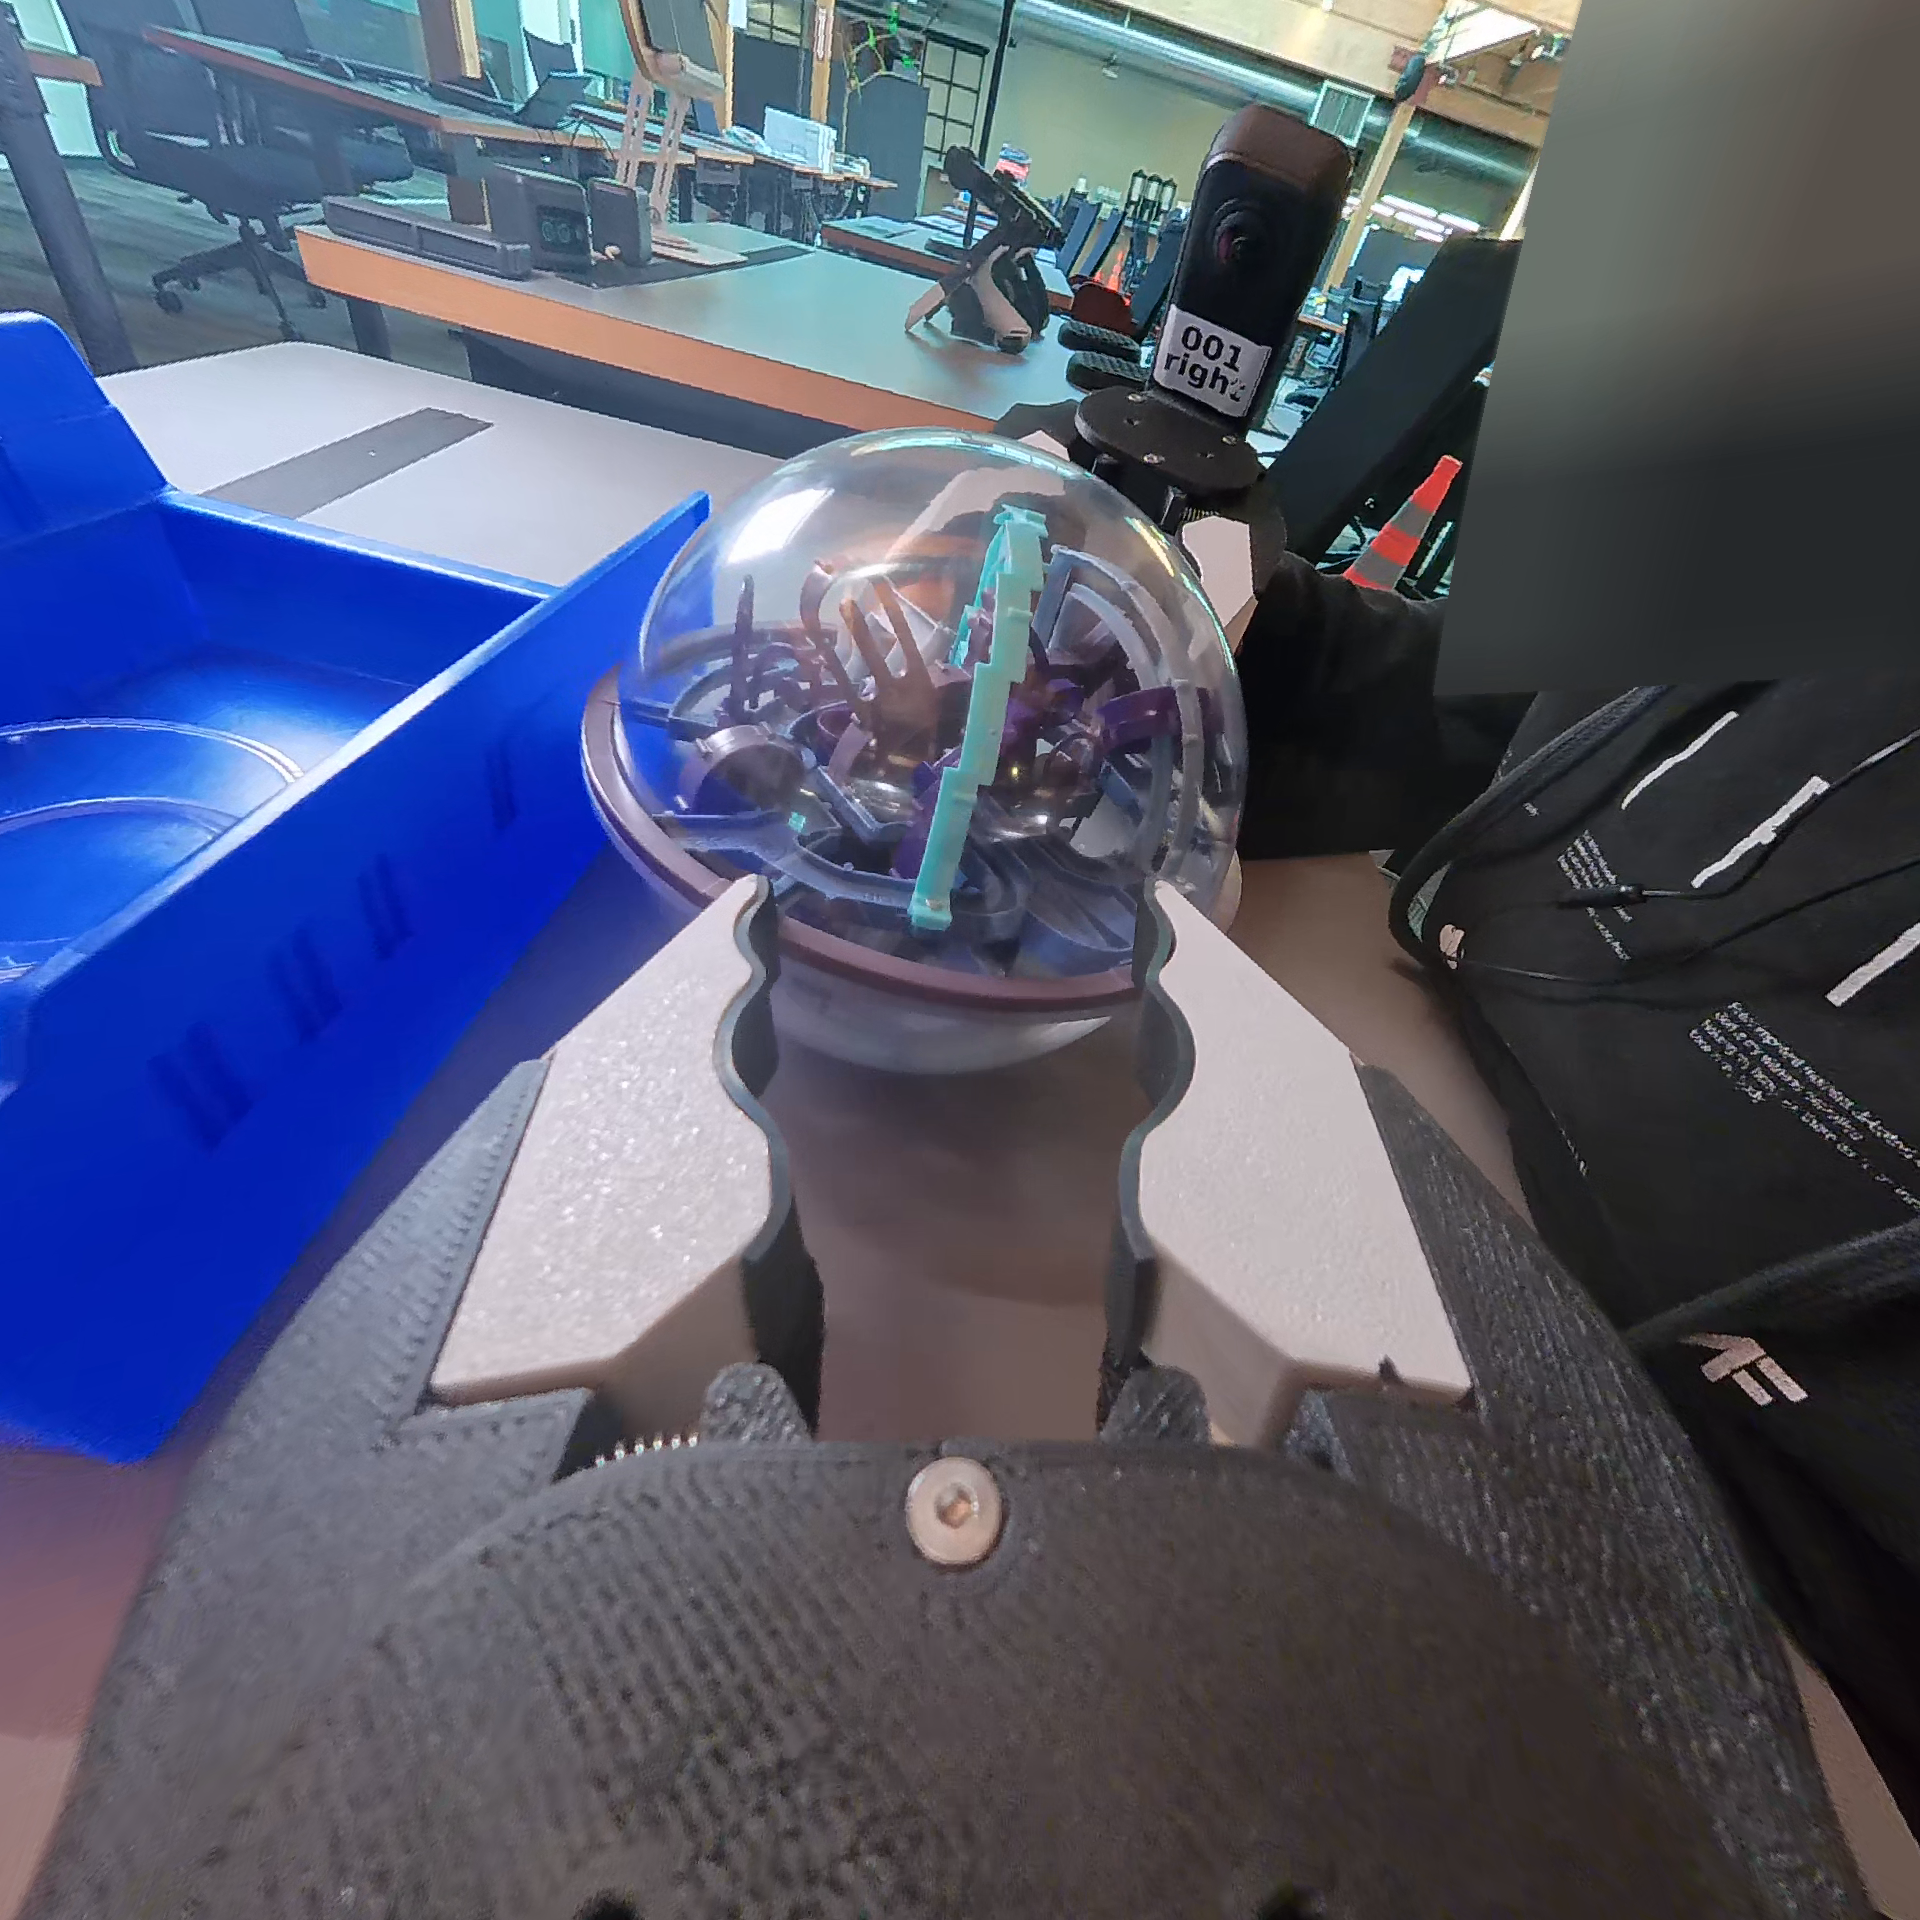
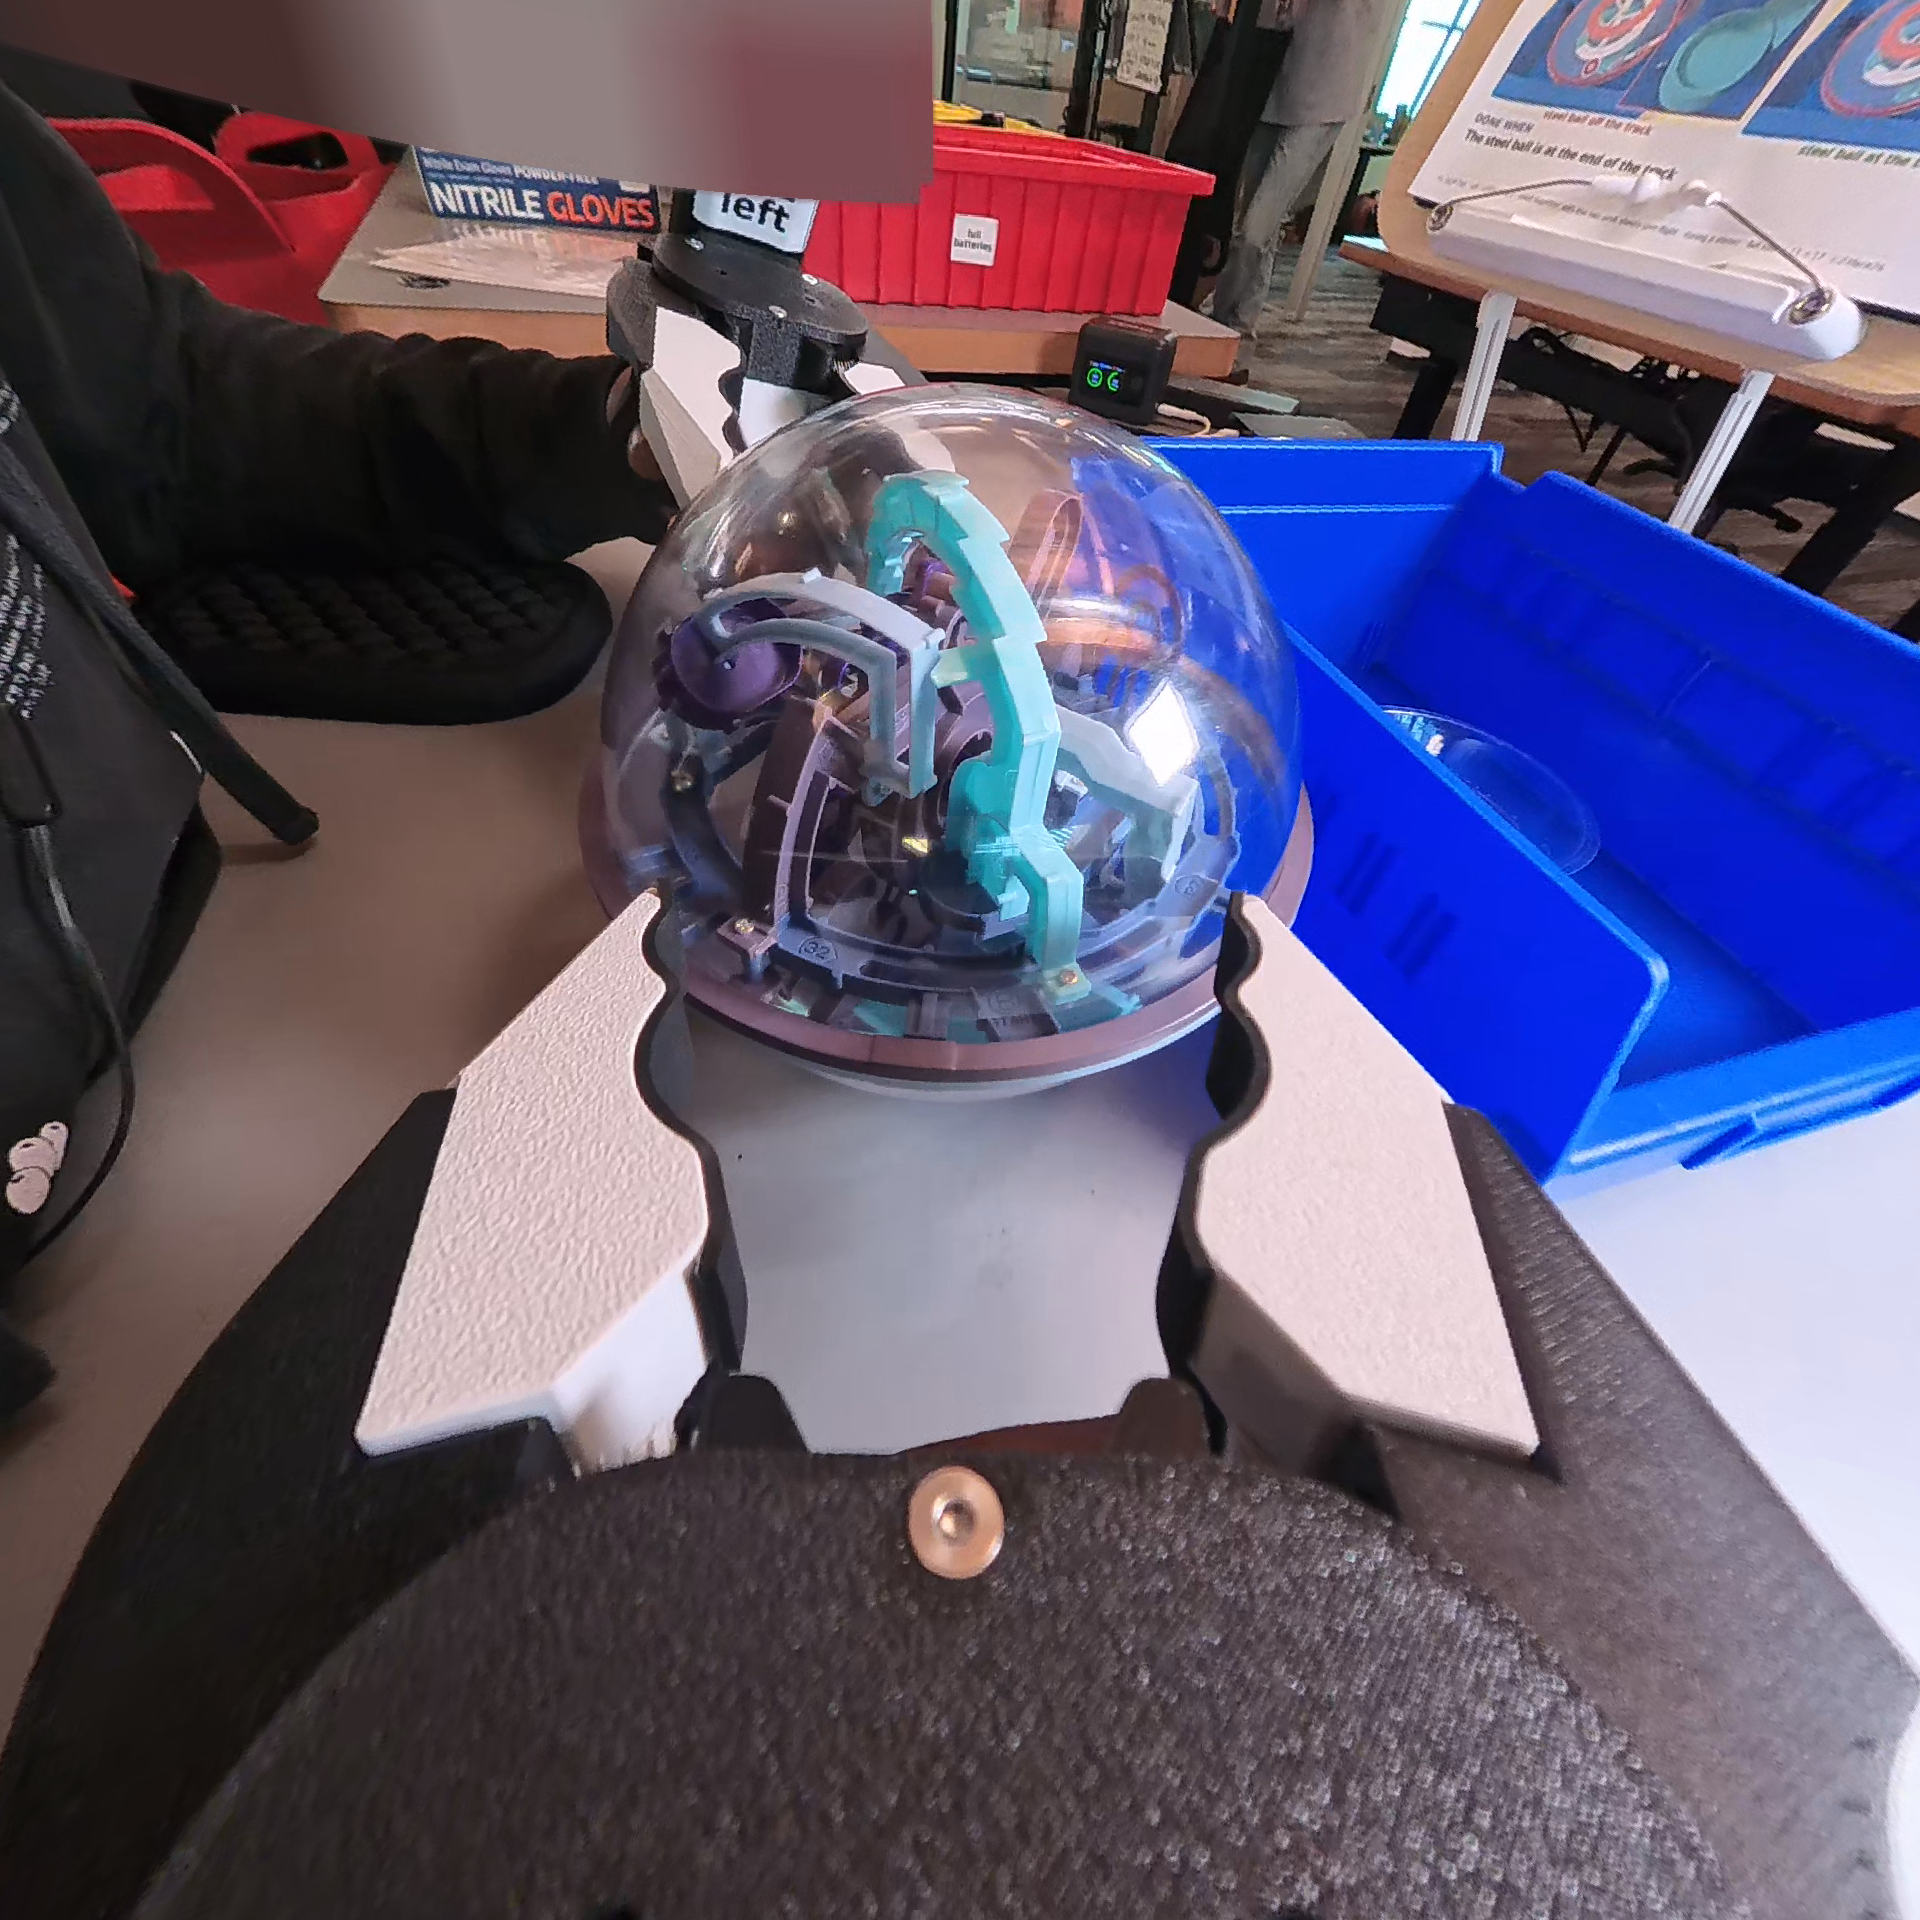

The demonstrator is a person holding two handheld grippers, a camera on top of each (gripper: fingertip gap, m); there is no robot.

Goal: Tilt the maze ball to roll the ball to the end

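Level, left hand-held gripper (image 1: 951,914) and right hand-held gripper (image 2: 940,925), fingertips against maze ball (image 1: 914,748)

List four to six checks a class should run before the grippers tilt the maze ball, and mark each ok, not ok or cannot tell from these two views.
1. Left gripper fingertips on the maze ball, one each side: ok.
2. Right gripper fingertips on the opposite side of the ball: ok.
3. Grip firm enough to tilt: cannot tell.
4. Small steel ball located inside the maze: cannot tell; the tracks hide it.
5. Room on the bin side: not ok; the blue bin stands right beside the ball.
6. Ball off the table: cannot tell.
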